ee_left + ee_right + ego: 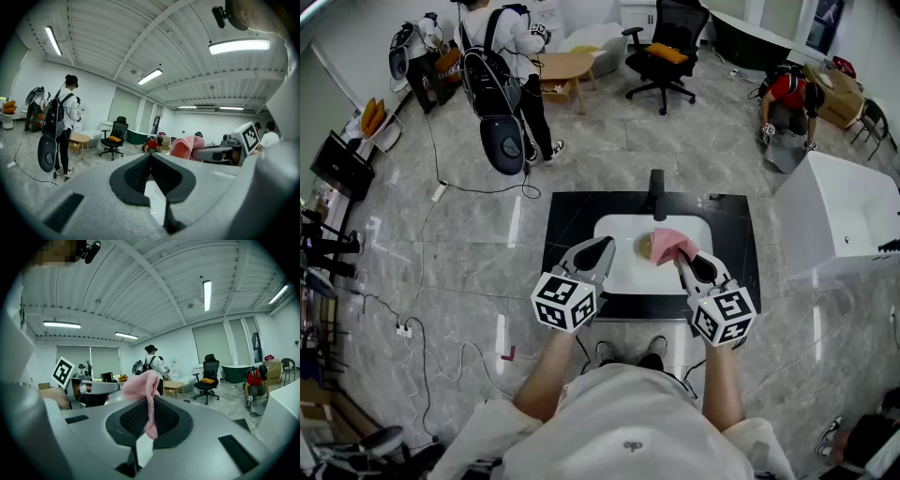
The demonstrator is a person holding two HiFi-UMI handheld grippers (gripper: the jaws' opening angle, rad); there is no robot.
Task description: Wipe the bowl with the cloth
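A tan bowl (644,246) lies in the white sink basin (619,267), its right part hidden under a pink cloth (671,243). My right gripper (681,259) is shut on the pink cloth (143,389), which bunches above the closed jaws and hangs down between them in the right gripper view. To the left of the bowl, over the basin, my left gripper (607,244) is shut with nothing in it. In the left gripper view its jaws (150,155) meet at the tip, and the cloth (185,146) shows to the right. Both grippers point almost level.
A black faucet (656,192) stands behind the basin on the black counter (570,220). A white bathtub (844,217) is at the right. Further back are a standing person (504,66), a crouching person (789,101) and an office chair (666,52). Cables cross the floor at left.
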